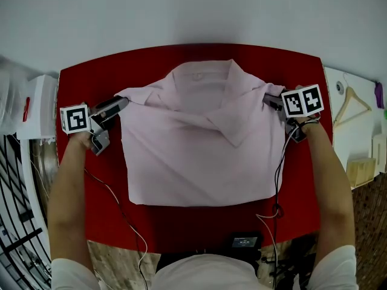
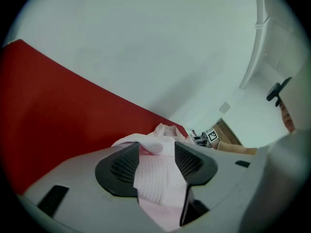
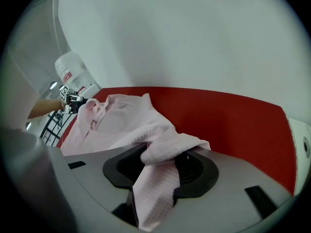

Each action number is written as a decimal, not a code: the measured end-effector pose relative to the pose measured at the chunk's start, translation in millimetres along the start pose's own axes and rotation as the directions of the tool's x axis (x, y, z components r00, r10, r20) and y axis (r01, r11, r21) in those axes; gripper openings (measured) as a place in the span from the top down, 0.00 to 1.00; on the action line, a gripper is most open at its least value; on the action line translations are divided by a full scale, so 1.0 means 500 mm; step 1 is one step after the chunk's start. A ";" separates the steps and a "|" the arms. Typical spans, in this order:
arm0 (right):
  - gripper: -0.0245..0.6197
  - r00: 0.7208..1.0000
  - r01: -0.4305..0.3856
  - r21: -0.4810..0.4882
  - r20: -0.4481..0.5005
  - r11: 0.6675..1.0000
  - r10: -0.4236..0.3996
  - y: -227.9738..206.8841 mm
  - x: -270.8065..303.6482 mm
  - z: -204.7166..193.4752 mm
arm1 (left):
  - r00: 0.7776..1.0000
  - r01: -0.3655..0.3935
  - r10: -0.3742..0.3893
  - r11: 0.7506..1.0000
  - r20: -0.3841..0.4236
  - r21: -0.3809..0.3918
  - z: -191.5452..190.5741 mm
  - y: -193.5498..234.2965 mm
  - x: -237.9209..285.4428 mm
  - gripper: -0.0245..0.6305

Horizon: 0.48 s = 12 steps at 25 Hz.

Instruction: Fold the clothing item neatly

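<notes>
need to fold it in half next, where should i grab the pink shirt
Probably the shirt by its two near hem corners, left and right, each from its own outer side. The hem lies flat and straight toward the person, collar at the far end, so lifting both corners should carry it over evenly.

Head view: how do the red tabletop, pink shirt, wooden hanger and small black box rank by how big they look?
1. red tabletop
2. pink shirt
3. wooden hanger
4. small black box; it is nearer the camera, so this last place is unsure.
</notes>
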State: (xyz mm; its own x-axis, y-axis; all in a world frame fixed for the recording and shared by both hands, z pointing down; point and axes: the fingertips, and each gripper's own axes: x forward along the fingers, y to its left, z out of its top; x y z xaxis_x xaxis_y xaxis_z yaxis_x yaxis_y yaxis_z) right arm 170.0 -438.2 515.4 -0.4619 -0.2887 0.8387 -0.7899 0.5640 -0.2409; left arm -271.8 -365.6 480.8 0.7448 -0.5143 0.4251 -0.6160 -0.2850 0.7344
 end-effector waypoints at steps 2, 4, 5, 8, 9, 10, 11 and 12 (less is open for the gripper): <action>0.68 1.000 0.015 -0.010 0.011 1.000 -0.015 -0.003 -0.002 0.004 | 1.000 -0.014 0.014 0.999 -0.015 0.030 0.000 0.001 -0.004 0.65; 0.66 0.999 0.032 -0.017 0.028 0.999 -0.031 -0.008 -0.008 0.014 | 0.999 -0.033 0.033 0.998 -0.009 0.061 0.003 0.004 -0.013 0.65; 0.66 0.998 0.045 -0.020 0.038 0.999 -0.044 -0.013 -0.012 0.020 | 0.999 -0.042 0.042 0.996 0.000 0.073 0.005 0.007 -0.019 0.65; 0.66 0.992 0.106 -0.023 0.069 0.994 -0.104 -0.035 -0.029 0.034 | 0.996 -0.084 0.081 0.990 0.032 0.115 0.015 0.006 -0.033 0.65; 0.66 0.990 0.124 -0.025 0.076 0.992 -0.122 -0.042 -0.035 0.036 | 0.994 -0.103 0.098 0.985 0.043 0.140 0.020 0.004 -0.037 0.65; 0.66 0.987 0.139 -0.032 0.081 0.990 -0.136 -0.046 -0.039 0.036 | 0.991 -0.126 0.118 0.977 0.054 0.173 0.026 0.002 -0.041 0.65; 0.66 0.985 0.154 -0.046 0.085 0.987 -0.150 -0.050 -0.043 0.035 | 0.988 -0.153 0.142 0.965 0.065 0.214 0.033 -0.001 -0.045 0.65; 0.66 0.981 0.174 -0.069 0.094 0.982 -0.168 -0.053 -0.050 0.037 | 0.983 -0.181 0.167 0.947 0.074 0.265 0.040 -0.005 -0.048 0.65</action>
State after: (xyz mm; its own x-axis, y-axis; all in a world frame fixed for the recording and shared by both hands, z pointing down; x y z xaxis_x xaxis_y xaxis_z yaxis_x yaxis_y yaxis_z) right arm 194.9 -460.1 491.6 -0.3589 -0.4507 0.8174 -0.8287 0.5568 -0.0568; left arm -293.1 -368.6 458.3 0.6105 -0.6127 0.5019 -0.7861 -0.3916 0.4782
